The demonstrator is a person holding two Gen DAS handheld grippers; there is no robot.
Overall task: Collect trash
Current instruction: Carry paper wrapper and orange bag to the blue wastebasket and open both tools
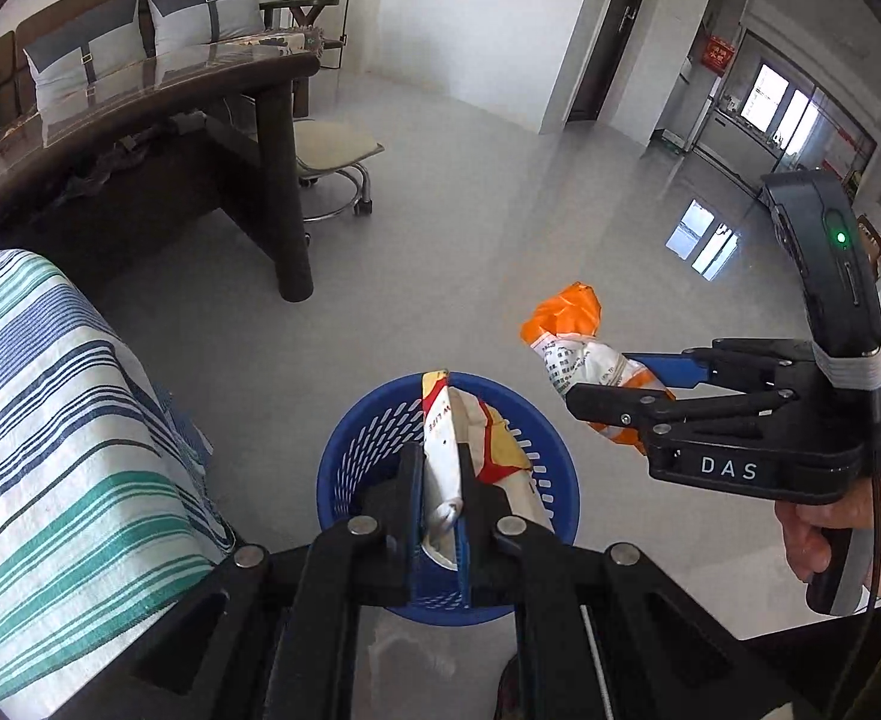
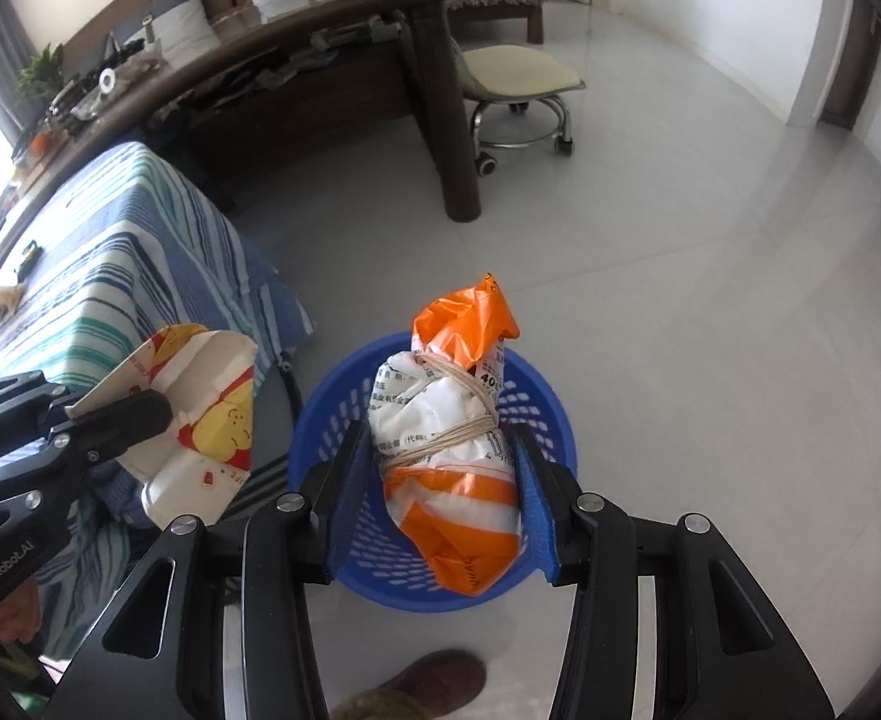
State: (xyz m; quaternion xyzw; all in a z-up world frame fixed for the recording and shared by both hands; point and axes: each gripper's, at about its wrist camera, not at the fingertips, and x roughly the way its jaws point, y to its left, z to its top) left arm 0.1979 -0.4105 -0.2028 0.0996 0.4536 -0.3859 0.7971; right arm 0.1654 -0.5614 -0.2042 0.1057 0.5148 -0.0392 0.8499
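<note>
A round blue slotted basket stands on the grey floor right below both grippers. My left gripper is shut on a flattened white, yellow and red paper carton, which hangs over the basket's mouth. To its right, my right gripper is shut on an orange and white plastic bundle tied with string. In the right wrist view that bundle sits between the blue pads of the right gripper, above the basket. The left gripper shows at the left with the carton.
A table under a striped cloth stands close on the left of the basket. Behind it are a dark curved wooden desk and a wheeled stool. A brown shoe is at the near edge. A hand grips the right handle.
</note>
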